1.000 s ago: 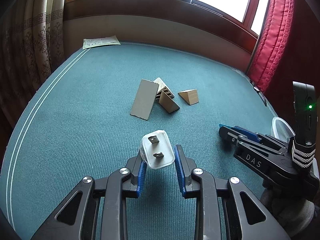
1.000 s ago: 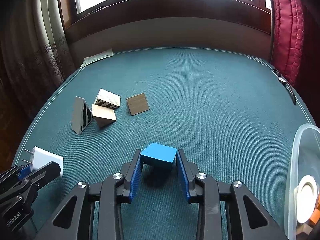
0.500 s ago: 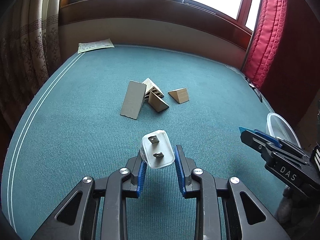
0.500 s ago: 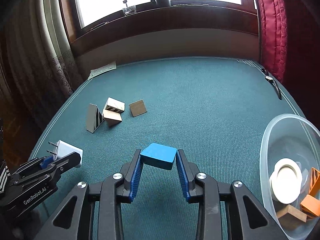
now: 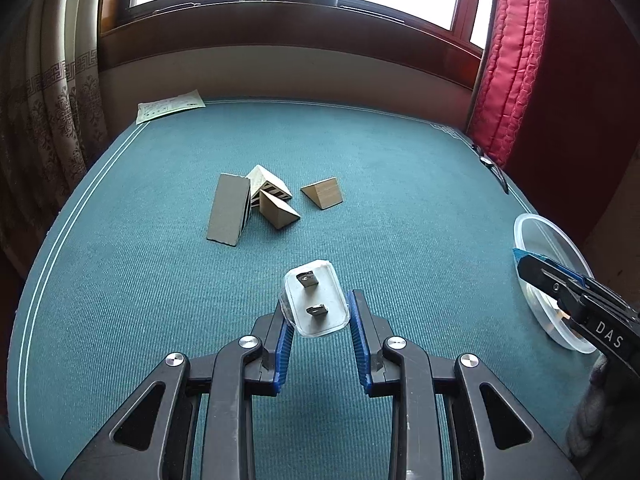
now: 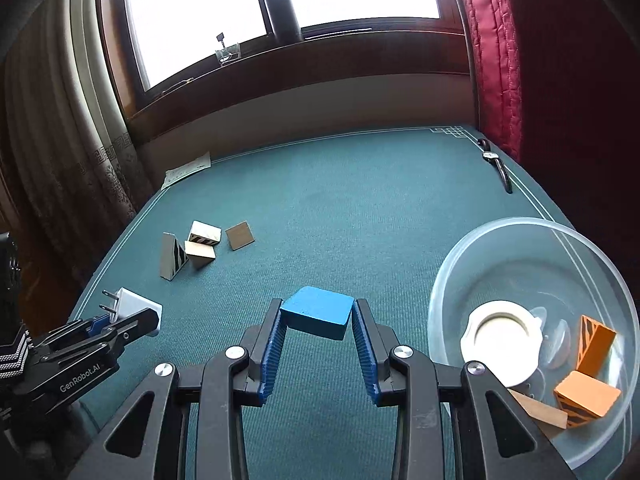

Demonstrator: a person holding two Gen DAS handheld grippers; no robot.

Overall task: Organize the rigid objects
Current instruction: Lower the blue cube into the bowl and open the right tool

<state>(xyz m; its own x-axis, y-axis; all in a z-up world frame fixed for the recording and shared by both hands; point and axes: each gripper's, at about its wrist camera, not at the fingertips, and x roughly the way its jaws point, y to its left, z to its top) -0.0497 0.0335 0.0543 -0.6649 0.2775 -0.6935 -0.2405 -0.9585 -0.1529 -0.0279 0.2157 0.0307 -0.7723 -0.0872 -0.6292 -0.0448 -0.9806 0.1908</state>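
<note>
A: What's held?
B: The left hand-held gripper (image 5: 318, 316) clamps a white plug adapter (image 5: 316, 304), prongs forward; the right hand-held gripper (image 6: 318, 320) pinches a blue block (image 6: 318, 317), both above the teal worktop (image 6: 360, 200).
A: Any change?
B: The clear bowl (image 6: 532, 228) by the red curtain (image 6: 496, 52) is now nearer.

The right gripper (image 6: 316, 320) has carried its blue block (image 6: 318, 317) nearer the clear bowl (image 6: 520, 236)
</note>
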